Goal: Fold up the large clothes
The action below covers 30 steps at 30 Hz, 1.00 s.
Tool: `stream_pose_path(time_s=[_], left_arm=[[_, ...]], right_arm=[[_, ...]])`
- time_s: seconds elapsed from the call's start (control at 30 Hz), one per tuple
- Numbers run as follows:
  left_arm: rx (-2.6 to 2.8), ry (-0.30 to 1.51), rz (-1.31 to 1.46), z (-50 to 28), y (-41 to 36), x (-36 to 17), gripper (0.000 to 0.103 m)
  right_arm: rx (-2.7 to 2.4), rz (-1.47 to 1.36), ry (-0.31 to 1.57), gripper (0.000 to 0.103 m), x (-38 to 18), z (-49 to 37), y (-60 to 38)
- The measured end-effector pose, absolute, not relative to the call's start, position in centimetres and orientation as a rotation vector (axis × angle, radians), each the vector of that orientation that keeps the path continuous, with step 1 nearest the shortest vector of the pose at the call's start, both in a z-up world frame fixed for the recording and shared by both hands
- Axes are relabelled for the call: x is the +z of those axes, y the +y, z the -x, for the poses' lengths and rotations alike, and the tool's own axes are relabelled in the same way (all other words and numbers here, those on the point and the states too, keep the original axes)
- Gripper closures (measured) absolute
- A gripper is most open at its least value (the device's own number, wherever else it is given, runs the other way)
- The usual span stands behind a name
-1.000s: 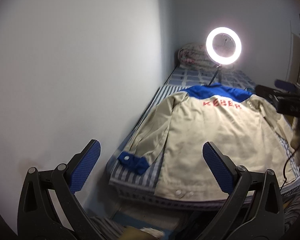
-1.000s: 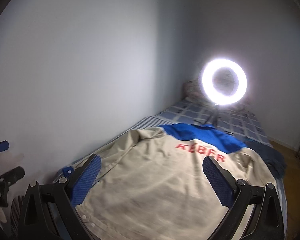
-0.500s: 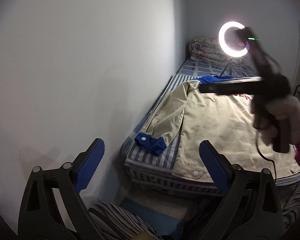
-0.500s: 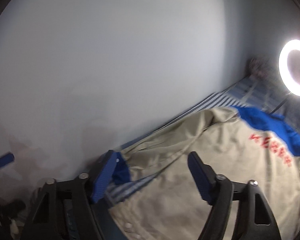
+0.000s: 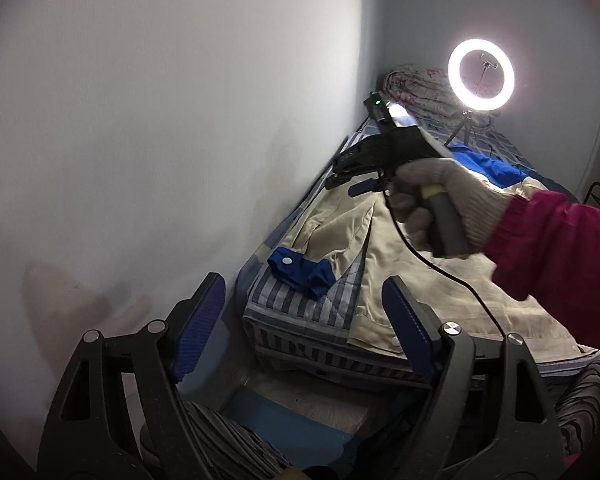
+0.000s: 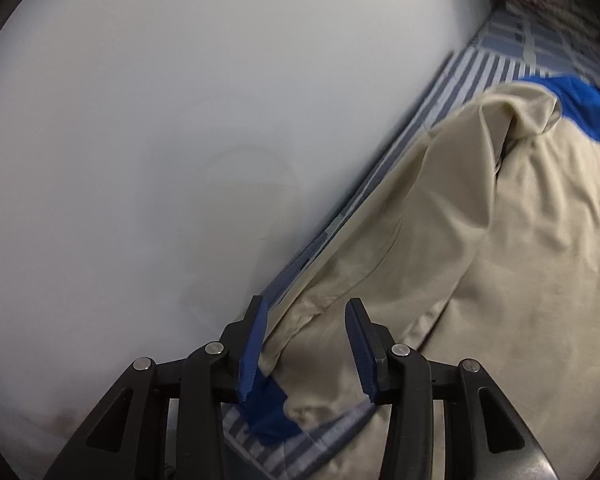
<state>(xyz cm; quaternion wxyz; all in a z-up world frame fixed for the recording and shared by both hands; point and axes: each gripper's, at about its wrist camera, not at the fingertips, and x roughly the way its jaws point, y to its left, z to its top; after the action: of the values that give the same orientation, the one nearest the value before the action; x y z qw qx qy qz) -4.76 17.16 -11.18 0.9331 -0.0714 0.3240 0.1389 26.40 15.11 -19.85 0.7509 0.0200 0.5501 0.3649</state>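
A: Where do we have the jacket [image 5: 388, 264]?

B: We see it spread back-up on the striped bed [image 5: 296, 312] that runs along the wall [image 5: 160, 120], beige with a blue yoke and red lettering. Its near sleeve [image 6: 384, 264] lies along the wall-side edge, ending in a blue cuff [image 5: 300, 270] with a snap.

A: And our right gripper [image 6: 306, 354]?

B: We hold it low over that sleeve in a gloved hand [image 5: 448, 200] with a magenta sleeve cuff behind it. Its jaws are closing, part-way in, with the sleeve cloth just above the cuff lying between the blue pads [image 6: 253, 350]; we cannot see them pressing on the fabric yet.

A: Our left gripper [image 5: 300, 326]?

B: It hangs off the foot of the bed, jaws wide but closing, nothing between them. A ring light [image 5: 481, 74] glows at the far end beside a rolled quilt [image 5: 416, 88]
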Motion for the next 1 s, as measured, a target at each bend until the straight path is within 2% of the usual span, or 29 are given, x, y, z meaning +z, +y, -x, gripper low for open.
stream_pose_path(time_s=[0.2, 0.6, 0.7, 0.73, 0.77, 0.83, 1.0], left_arm=[[0.296, 0.691, 0.171, 4.3, 18.4, -12.3, 0.020], [0.323, 0.734, 0.163, 2.5, 19.0, -13.5, 0.021], [0.326, 0.739, 0.145, 2.2, 18.7, -13.4, 0.021], [0.326, 0.738, 0.142, 2.1, 18.7, -13.4, 0.021], [0.328, 0.738, 0.139, 2.2, 18.7, -13.4, 0.021], [0.330, 0.740, 0.144, 2.2, 18.8, -13.5, 0.021], [0.331, 0.741, 0.147, 2.0, 19.1, -13.8, 0.021]], right_arm=[[0.749, -0.131, 1.284, 0.060, -23.4, -29.4, 17.3], [0.662, -0.020, 1.333, 0.072, -27.3, -30.5, 20.9], [0.654, 0.012, 1.334, 0.084, -28.0, -30.5, 21.5], [0.652, 0.025, 1.335, 0.095, -28.1, -30.5, 21.6], [0.655, 0.027, 1.337, 0.099, -28.2, -30.5, 21.7], [0.666, 0.011, 1.335, 0.103, -27.2, -30.6, 21.1], [0.714, -0.046, 1.307, 0.103, -25.7, -30.7, 19.1]])
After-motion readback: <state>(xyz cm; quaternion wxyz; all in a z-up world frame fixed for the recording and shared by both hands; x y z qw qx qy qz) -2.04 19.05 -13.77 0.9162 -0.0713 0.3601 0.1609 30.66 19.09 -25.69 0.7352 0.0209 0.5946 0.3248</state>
